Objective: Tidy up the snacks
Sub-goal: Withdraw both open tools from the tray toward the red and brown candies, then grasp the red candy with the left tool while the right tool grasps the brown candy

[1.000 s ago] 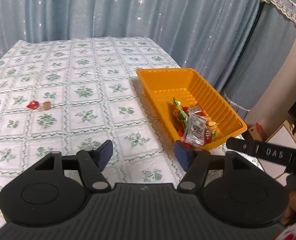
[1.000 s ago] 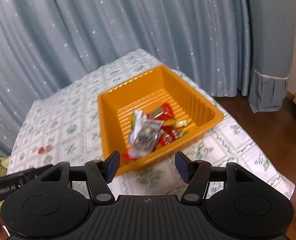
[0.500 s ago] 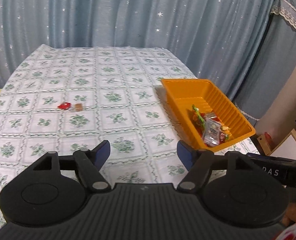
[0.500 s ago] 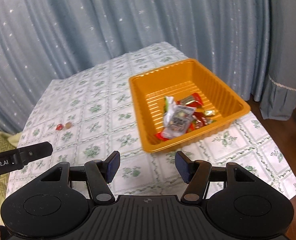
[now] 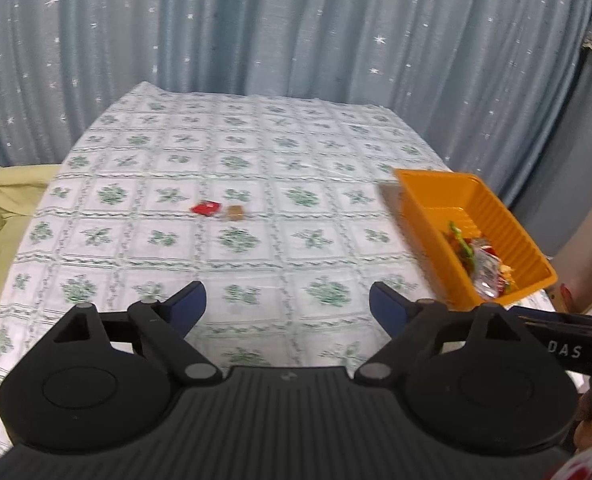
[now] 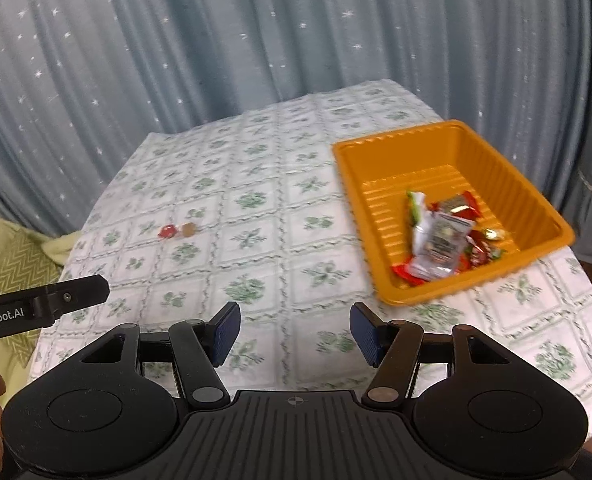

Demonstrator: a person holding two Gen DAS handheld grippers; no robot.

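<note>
- While the left tongs (image 5: 286, 306) hang over the near part of the bench (image 5: 256, 280), their jaws are opening wide and nothing lies between the blue pads (image 5: 186, 306).
- Right tongs (image 6: 294, 332): parted about halfway, also empty, bare cloth showing in the gap.
- Two loose snacks remain out, mid-left of the left wrist view: a red wrapped candy (image 5: 204, 208) with a small brown candy (image 5: 236, 212) just beside it on its right. Both lie flat on the cloth, well apart from the tongs.
- Orange tray (image 5: 491, 216) sits at the right edge of that view and holds a pile of wrappers (image 6: 439, 240) at its near end; far end bare.
- Judgement: step in hand is the reach to the two loose pieces; most of the sorting looks done.
- To do it well: take one piece at a time, likely the brown one first as it is nearer the tray. Come in from above with the pads either side of it, low to the cloth, and close gently.
- Risk: small, flat pieces may slide or the pads may pinch the cloth; the neighbour may get nudged.
</note>
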